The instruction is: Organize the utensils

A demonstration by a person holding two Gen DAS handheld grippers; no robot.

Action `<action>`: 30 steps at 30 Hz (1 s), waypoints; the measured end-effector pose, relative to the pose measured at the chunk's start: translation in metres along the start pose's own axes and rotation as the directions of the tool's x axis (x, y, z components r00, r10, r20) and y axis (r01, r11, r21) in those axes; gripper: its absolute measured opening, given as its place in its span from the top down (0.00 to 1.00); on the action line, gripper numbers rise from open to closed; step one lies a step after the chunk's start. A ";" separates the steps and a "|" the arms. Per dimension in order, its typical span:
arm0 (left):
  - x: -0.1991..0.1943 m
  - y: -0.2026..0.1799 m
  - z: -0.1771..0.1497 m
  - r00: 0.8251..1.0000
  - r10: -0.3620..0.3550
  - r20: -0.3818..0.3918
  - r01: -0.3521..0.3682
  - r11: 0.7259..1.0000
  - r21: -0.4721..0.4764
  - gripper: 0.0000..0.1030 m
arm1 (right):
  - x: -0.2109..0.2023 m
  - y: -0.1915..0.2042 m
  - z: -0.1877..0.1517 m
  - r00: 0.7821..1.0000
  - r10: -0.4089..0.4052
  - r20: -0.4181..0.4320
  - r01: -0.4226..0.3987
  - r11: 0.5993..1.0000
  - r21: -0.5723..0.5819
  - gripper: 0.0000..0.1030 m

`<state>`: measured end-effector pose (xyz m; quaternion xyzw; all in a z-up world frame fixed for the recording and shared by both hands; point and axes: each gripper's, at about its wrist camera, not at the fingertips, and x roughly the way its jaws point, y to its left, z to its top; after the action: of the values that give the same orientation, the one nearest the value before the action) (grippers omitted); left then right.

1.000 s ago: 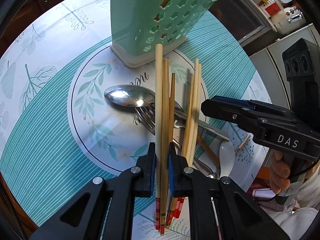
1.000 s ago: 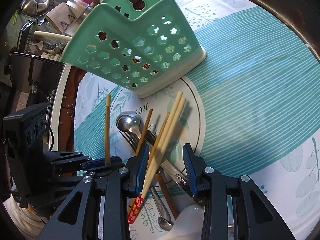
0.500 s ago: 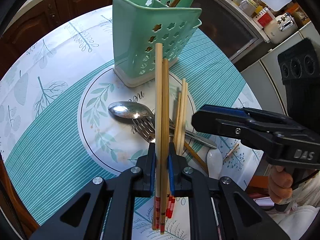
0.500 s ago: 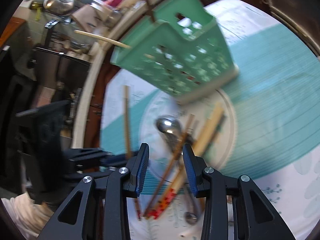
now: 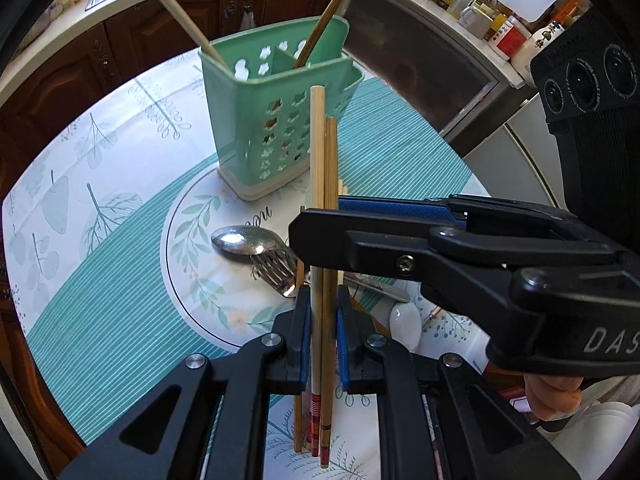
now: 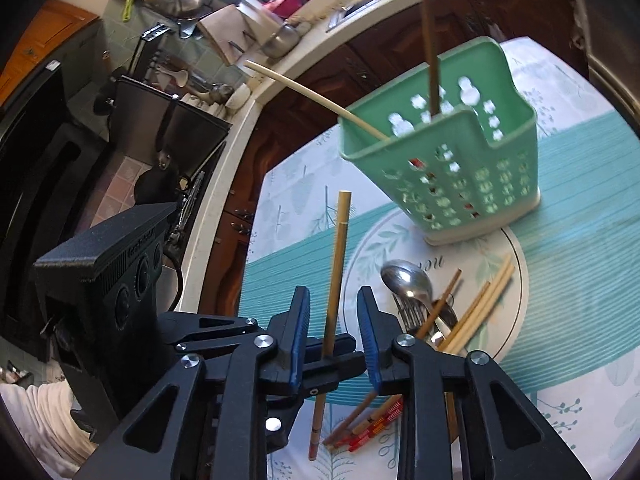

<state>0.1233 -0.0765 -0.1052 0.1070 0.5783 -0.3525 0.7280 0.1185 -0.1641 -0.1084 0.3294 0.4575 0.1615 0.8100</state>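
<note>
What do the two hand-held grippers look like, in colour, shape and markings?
Both the left hand-held gripper and the right hand-held gripper are matte black plastic, with angular arms, silver screws and blue finger pads. White letters "DAS" mark the right one's body, and a black block with three round lenses sits on each.

right claw (image 5: pixel 316 236) crossing ahead of left claw (image 5: pixel 322 340); holder (image 5: pixel 276 120) beyond, tablecloth (image 5: pixel 112 264) bare leftward

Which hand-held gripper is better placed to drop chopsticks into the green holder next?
Left. The left hand-held gripper is shut on a pair of chopsticks aimed toward the green holder. The right hand-held gripper is open and holds nothing.
</note>
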 end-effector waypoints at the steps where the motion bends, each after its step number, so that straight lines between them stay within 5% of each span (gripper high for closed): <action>1: -0.006 -0.002 0.002 1.000 0.002 0.010 -0.002 1.000 0.000 0.92 | -0.005 0.004 0.002 1.000 0.004 0.005 -0.004 1.000 -0.004 0.75; 11: -0.086 -0.018 0.036 0.987 0.008 0.163 -0.011 1.000 0.013 0.92 | -0.099 0.029 0.022 0.992 -0.020 0.121 0.028 0.998 -0.061 0.75; 18: -0.140 -0.025 0.082 0.941 0.045 0.335 -0.053 0.998 0.015 0.92 | -0.104 -0.005 0.015 0.991 -0.117 0.058 0.116 0.993 0.023 0.75; 21: -0.158 -0.022 0.107 0.897 0.076 0.436 -0.080 0.997 -0.010 0.92 | -0.097 -0.013 0.010 0.991 -0.131 0.038 0.130 0.991 0.030 0.75; 24: -0.168 -0.017 0.128 0.831 0.126 0.541 -0.108 0.992 -0.065 0.92 | -0.094 -0.017 0.007 0.991 -0.134 0.024 0.133 0.991 0.030 0.75; 26: -0.166 -0.012 0.138 0.769 0.171 0.616 -0.127 0.985 -0.114 0.92 | -0.092 -0.021 0.005 0.990 -0.138 0.023 0.137 0.990 0.024 0.75; 30: -0.148 -0.004 0.145 0.703 0.227 0.674 -0.143 0.973 -0.179 0.92 | -0.087 -0.026 0.003 0.990 -0.139 0.020 0.139 0.990 0.020 0.75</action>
<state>0.2202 -0.1038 0.0760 -0.0158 0.2711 -0.2584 0.9271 0.0740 -0.2329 -0.0701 0.3058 0.4720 0.0969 0.8212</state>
